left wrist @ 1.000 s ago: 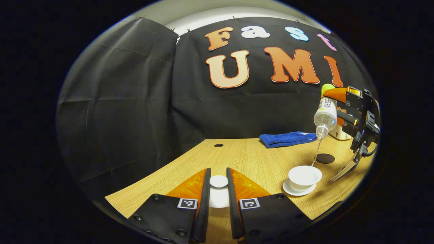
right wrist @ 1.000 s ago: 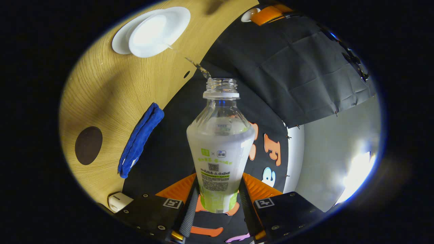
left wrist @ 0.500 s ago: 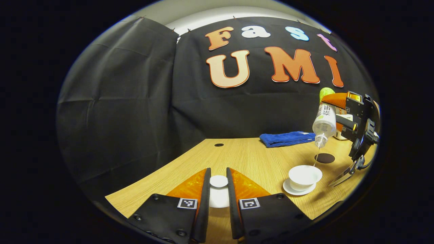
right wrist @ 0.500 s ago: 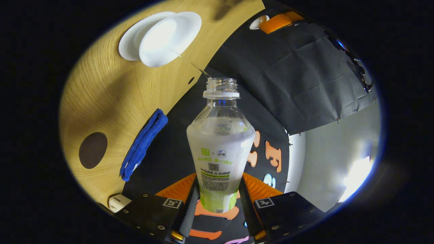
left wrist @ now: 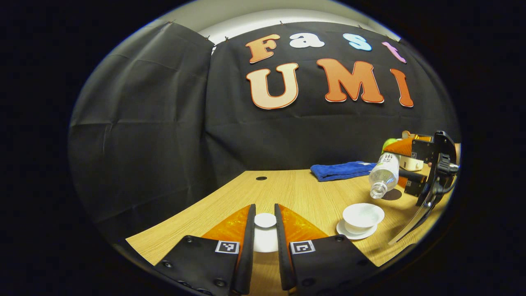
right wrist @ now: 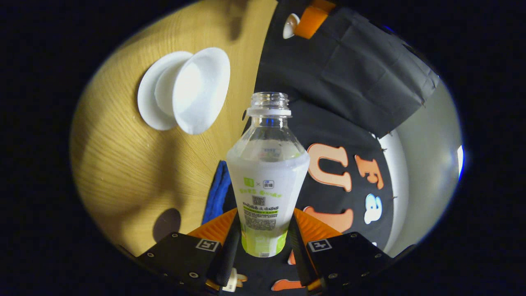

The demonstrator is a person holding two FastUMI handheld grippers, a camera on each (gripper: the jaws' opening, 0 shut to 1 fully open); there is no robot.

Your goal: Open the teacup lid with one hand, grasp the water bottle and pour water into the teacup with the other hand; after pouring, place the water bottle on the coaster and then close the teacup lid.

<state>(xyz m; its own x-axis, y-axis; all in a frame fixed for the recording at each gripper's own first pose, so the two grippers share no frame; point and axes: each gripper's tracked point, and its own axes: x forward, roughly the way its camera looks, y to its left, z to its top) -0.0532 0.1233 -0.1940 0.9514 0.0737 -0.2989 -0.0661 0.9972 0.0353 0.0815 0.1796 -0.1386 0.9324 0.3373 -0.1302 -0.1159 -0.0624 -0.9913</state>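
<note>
In the left gripper view my left gripper [left wrist: 265, 232] is shut on the white teacup lid [left wrist: 265, 220], held above the wooden table. The open white teacup [left wrist: 363, 214] stands on its saucer [left wrist: 349, 233] at the right. Above and behind it the other gripper [left wrist: 415, 174] holds the clear water bottle [left wrist: 382, 176] tilted, mouth down-left, with no stream falling. In the right gripper view my right gripper [right wrist: 263, 242] is shut on the bottle [right wrist: 267, 176] at its labelled base. The uncapped mouth points past the teacup [right wrist: 197, 90]. The dark round coaster [right wrist: 166, 224] lies near the fingers.
A folded blue towel [left wrist: 341, 170] lies at the back of the table [left wrist: 296, 193] by the black cloth wall. A small white and orange box [left wrist: 411, 163] sits at the far right. A small hole [left wrist: 261, 178] marks the tabletop's far side.
The water stream has stopped. The right gripper has dropped lower and swung the bottle from steeply mouth-down toward level. My left gripper has kept still with the lid.
</note>
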